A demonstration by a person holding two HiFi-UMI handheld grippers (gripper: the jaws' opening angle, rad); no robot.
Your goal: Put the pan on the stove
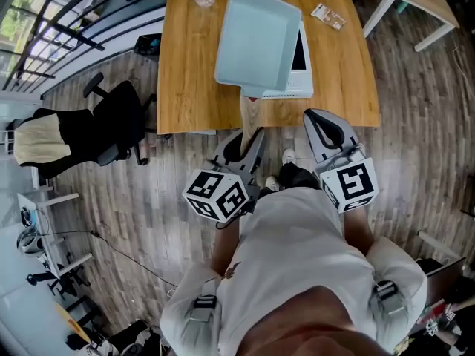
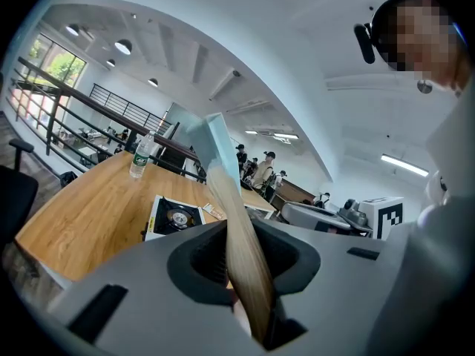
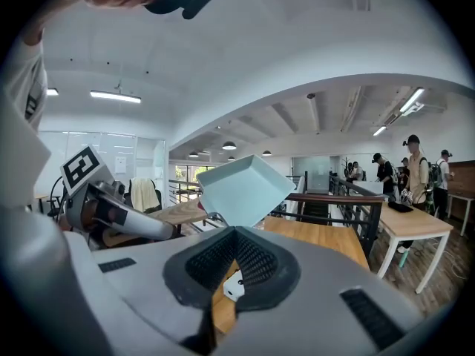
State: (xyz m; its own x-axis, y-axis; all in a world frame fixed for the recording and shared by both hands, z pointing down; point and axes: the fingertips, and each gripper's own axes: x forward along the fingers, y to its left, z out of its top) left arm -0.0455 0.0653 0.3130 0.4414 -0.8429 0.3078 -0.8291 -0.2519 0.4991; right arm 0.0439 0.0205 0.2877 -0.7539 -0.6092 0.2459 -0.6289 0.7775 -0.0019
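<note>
Pan [image 1: 258, 39] hangs above the stove [image 1: 300, 65] at twelve o'clock, its handle [image 1: 251, 119] clenched in the left tool [image 1: 243, 145], the right tool [image 1: 319, 127] closed on nothing; lowering it level looks next.

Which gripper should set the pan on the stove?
Left. The left gripper already has its fingers clamped on the handle of the pan, which hangs above the stove. The right gripper holds nothing, its fingers closed, off to the handle's right.
</note>
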